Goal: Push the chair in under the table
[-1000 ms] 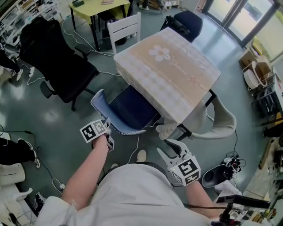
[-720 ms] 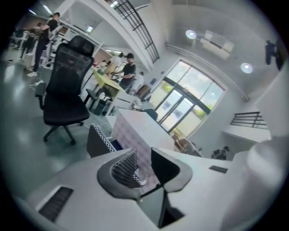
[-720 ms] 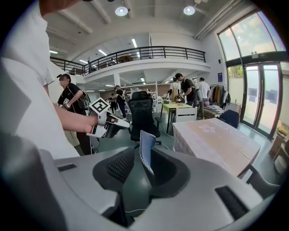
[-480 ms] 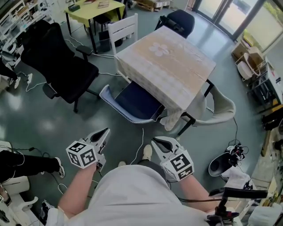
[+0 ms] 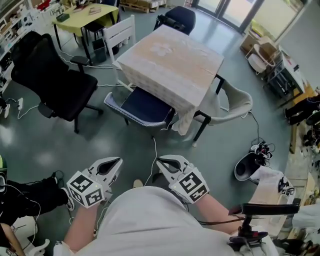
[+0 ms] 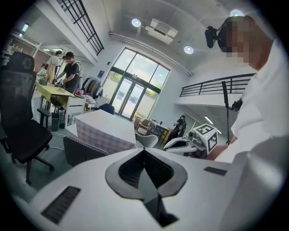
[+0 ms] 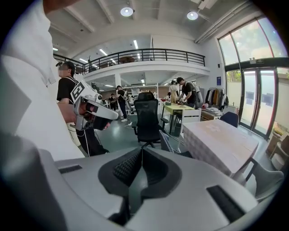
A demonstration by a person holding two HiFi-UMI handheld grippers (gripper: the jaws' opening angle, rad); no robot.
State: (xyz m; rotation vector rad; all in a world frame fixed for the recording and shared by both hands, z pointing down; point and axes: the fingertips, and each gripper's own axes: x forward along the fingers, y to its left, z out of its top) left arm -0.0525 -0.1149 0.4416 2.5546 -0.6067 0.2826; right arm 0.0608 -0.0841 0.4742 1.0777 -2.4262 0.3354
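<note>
The chair (image 5: 137,107), dark blue seat with a pale checked backrest, stands with its seat partly under the square table (image 5: 170,60) with the beige cloth. Both grippers hang close to my body, well apart from the chair. My left gripper (image 5: 116,162) is shut with nothing in it. The jaws of my right gripper (image 5: 161,162) are closing, pads meeting on nothing. The left gripper view looks past its shut jaws (image 6: 144,151) to the chair back (image 6: 83,151) and table (image 6: 106,131). The right gripper view shows its jaws (image 7: 141,151), the chair (image 7: 167,142) and table (image 7: 221,137).
A black office chair (image 5: 55,80) stands left of the table. A white chair (image 5: 120,32), a navy chair (image 5: 180,17) and a beige shell chair (image 5: 235,100) surround it. Cables run over the floor (image 5: 155,150). A yellow table (image 5: 85,15) with people stands beyond.
Both grippers drew back from the chair toward my body, the left one rising and rolling off the backrest. Both sets of jaws closed. The chair looks unmoved under the table.
</note>
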